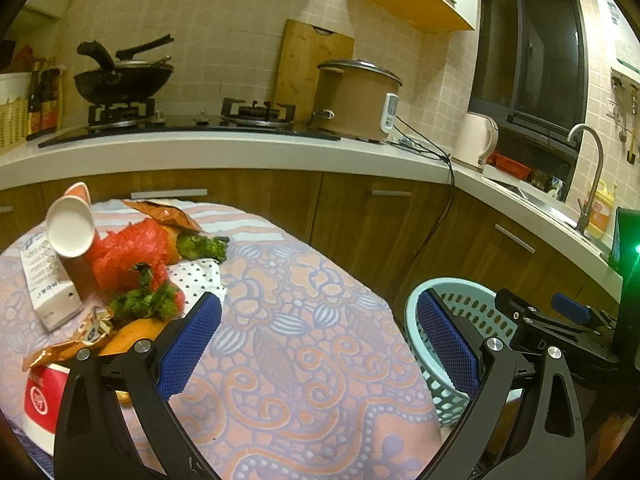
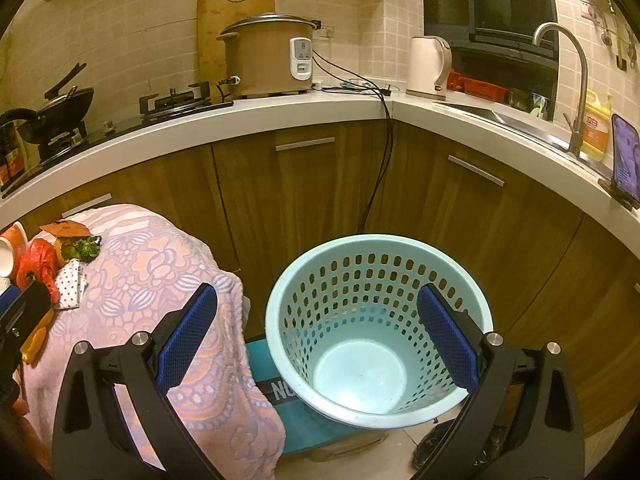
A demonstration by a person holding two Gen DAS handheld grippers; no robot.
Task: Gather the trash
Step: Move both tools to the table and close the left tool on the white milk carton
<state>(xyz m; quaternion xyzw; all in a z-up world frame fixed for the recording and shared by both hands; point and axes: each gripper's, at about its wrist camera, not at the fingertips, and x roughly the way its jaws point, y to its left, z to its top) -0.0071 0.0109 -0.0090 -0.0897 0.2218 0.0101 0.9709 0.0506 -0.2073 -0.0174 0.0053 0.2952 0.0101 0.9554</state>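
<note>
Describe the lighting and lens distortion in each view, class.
Left wrist view: warm yellowish light, countertop bowed by the fisheye, a green light flaring at right. Right wrist view: same warm cast, dark vignetted corners, basket sharp and evenly lit.

white block letters "no" show on a dark band of the blue mat (image 2: 280, 394) under the basket (image 2: 280, 320), low in the middle of the right wrist view, the rest hidden by the basket. the white carton (image 1: 48, 280) at left of the left wrist view carries print too small to read. the yellow bottle (image 2: 596, 128) at far right has a red label, illegible.
</note>
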